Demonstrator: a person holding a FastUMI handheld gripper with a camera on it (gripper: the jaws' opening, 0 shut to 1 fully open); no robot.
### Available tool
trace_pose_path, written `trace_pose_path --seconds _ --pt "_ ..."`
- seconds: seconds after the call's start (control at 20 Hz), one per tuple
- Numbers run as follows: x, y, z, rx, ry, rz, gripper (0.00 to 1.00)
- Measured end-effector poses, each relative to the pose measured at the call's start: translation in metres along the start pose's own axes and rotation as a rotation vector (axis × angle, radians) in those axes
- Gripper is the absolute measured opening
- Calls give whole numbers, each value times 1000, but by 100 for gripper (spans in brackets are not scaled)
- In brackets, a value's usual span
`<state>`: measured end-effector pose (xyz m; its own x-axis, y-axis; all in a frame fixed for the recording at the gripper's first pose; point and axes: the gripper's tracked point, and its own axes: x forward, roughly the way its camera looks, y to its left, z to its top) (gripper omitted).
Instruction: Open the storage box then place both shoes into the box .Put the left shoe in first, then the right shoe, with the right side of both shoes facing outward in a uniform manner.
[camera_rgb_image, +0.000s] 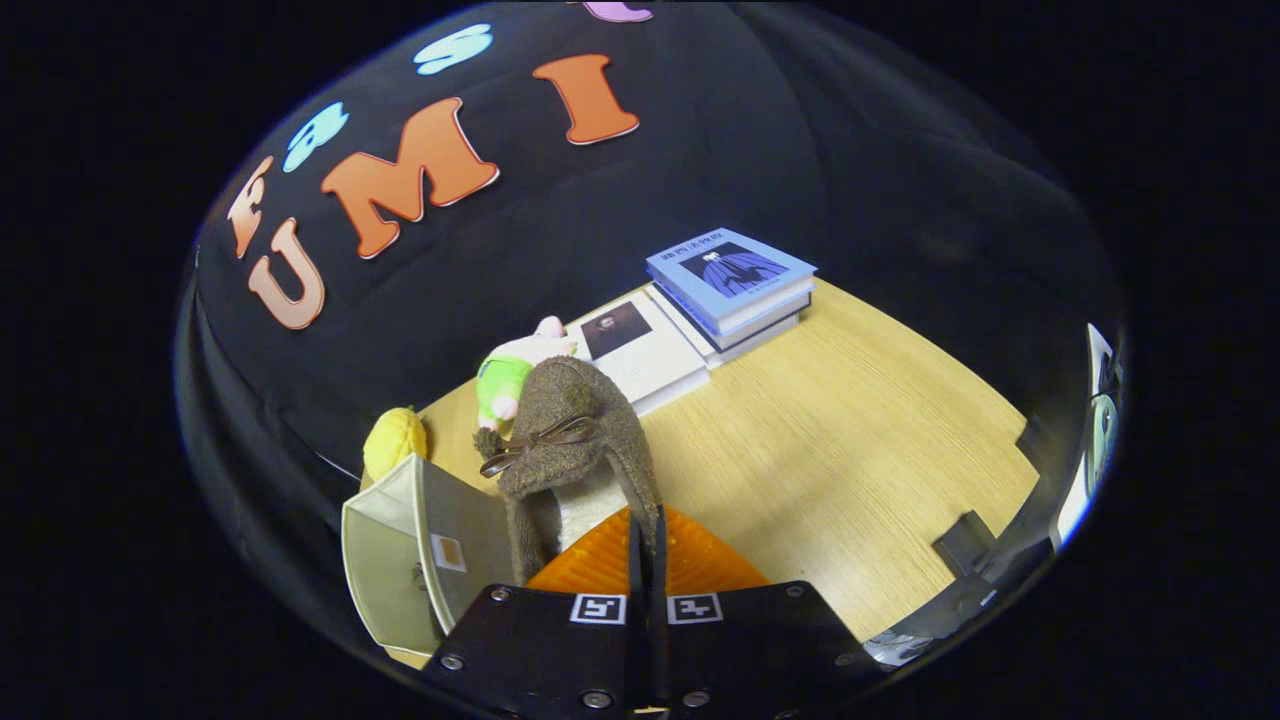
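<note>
On the left, at the near-left edge of the tabletop (850, 420), stands one pale storage box (385, 560), its lid (465, 540) swung up and open, so the box mouth faces out past the tabletop edge. Just behind the box sits one yellow plush toy (393, 443), close to the black cloth wall, and a little further along the back edge lies one plush doll in a green top (510, 375). In the middle, one brown fuzzy shoe (575, 450) with a dark bow (545, 440) hangs toe-up, just ahead of the gripper (648, 530); its pale lining shows at the opening, and it partly covers the doll and the lid behind it. The gripper's two fingers stand close together with only a thin slit between them, pinching the shoe's collar edge at its rear. The gripper points forward and slightly down over the near edge of the tabletop, level rather than rolled. Further along the back edge lie books: one white book (640, 350) flat, and beside it a stack of two books (735, 285) with a blue cover on top. To the right of the shoe and the books the wooden tabletop is bare and wide open out to its right-hand edge, where dark booth fittings (965, 545) stand at the corner.
</note>
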<state>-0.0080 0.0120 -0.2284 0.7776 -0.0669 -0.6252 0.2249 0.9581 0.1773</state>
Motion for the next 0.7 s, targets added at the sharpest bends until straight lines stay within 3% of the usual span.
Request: trace_pose_path --seconds 0.35,0.7 --pt "-24 92 -7 -32 17 164 1" --pt "-27 144 -41 -59 56 219 1"
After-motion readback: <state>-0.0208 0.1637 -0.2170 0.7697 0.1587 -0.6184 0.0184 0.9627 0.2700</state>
